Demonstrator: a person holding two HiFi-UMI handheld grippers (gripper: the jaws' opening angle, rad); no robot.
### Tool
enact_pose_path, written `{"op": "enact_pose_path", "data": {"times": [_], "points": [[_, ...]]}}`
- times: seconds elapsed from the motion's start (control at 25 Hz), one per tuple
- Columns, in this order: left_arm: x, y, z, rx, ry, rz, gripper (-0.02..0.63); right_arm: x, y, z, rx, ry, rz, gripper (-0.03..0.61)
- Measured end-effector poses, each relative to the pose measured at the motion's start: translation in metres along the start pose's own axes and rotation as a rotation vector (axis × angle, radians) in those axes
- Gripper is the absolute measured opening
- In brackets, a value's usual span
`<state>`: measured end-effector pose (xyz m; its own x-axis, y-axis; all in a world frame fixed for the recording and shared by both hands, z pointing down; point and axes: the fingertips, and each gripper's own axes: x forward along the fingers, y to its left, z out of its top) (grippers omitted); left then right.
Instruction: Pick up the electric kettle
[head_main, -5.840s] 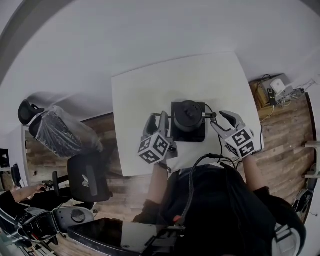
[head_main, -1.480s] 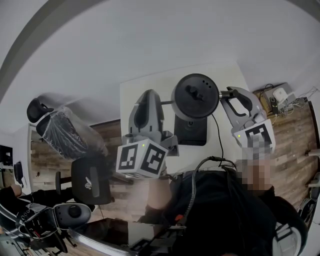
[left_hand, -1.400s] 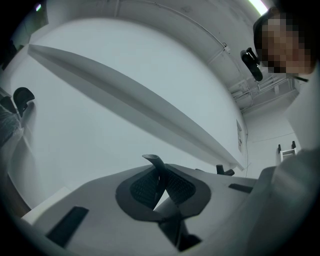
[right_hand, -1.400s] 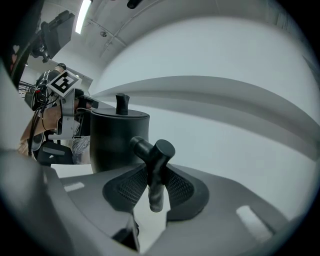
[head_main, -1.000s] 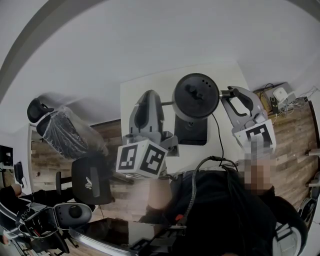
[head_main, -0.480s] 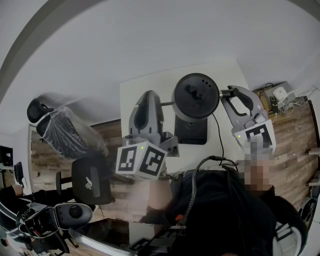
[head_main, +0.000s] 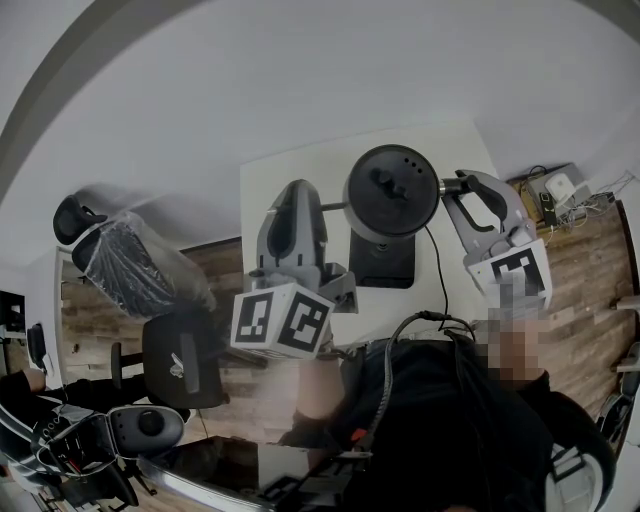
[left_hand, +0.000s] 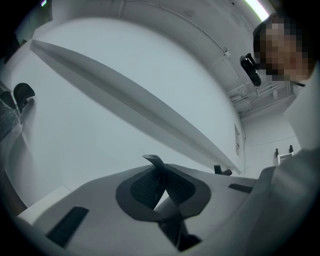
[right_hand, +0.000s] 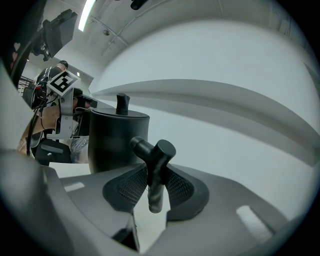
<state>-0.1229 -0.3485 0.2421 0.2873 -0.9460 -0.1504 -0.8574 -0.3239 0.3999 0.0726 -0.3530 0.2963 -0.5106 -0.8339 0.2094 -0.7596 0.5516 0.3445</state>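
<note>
With the left hand-held gripper (left_hand: 158, 176) pinching a thin side bar (left_hand: 154, 162) and the right hand-held gripper (right_hand: 153, 184) clamping a T-shaped handle stub (right_hand: 156, 150), the person is holding the electric kettle (head_main: 392, 192) above its base (head_main: 380, 266) on the table (head_main: 440, 150), so, in my judgement, both hands should be rising evenly, staying level.

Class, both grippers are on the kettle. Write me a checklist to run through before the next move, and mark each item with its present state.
1. Right gripper clamped on the T-shaped handle bar of the black round electric kettle: ok.
2. Left gripper pinching the thin dark tab on the kettle's other side: ok.
3. Kettle off its square black base: looks ok. In the head view it sits offset from the base and nearer the camera.
4. Kettle upright: ok in the right gripper view.
5. Knobbed lid seated: ok.
6. Water inside: cannot tell, because the lid covers it.
</note>
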Motion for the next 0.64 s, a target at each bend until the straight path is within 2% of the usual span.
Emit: {"op": "enact_pose_path", "data": {"times": [0.64], "points": [[-0.0017,-0.0029,0.0017,0.012,-0.001,-0.005,0.022,-0.0013,-0.0005,0.0012,-0.008,-0.002,0.001,0.101]]}}
